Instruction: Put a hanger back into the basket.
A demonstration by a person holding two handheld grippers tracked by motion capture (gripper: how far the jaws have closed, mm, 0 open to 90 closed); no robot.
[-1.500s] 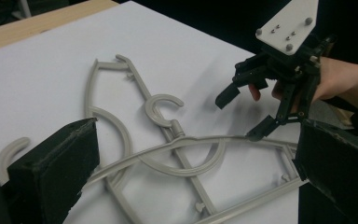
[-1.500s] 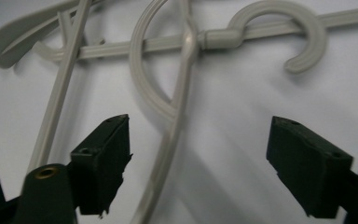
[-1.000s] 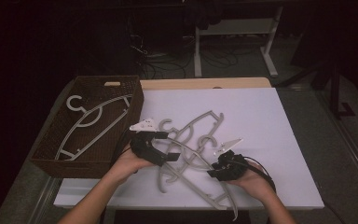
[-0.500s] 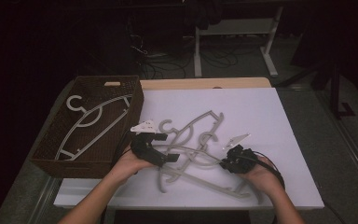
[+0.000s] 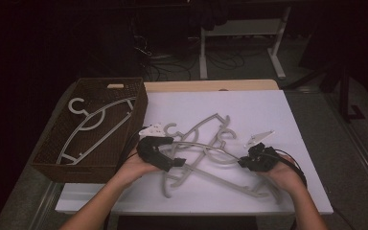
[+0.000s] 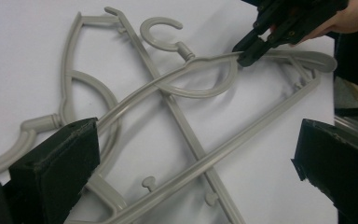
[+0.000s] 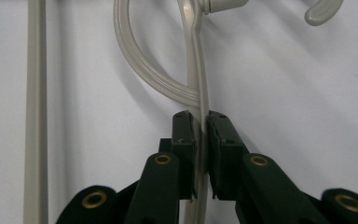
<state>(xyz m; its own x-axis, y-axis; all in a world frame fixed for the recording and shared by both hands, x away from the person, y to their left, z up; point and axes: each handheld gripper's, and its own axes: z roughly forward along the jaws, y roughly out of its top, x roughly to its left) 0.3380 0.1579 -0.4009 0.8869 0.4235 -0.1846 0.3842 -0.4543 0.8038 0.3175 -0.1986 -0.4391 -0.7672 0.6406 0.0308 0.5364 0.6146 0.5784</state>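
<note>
1. My right gripper (image 7: 199,140) is pinched on the shoulder of the top grey plastic hanger (image 5: 206,165), mid-mat, about four o'clock from the brown wicker basket (image 5: 50,160).
2. My left gripper (image 6: 191,154) gapes wide beside the pile.
3. I'd lift slowly, keeping the tangled hooks free.
4. Against a second back, the right jaws have just closed onto the shoulder, and that hand sits farther toward three o'clock.

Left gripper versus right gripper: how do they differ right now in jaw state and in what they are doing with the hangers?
The left gripper has its jaws wide apart, straddling the hanger pile without pinching anything; the right gripper has just been closing its jaws and now clamps a hanger's arm between its pads. The left gripper sits nearer the basket; the right is at the pile's far side. Both are black and hand-held, low over the white table.
</note>
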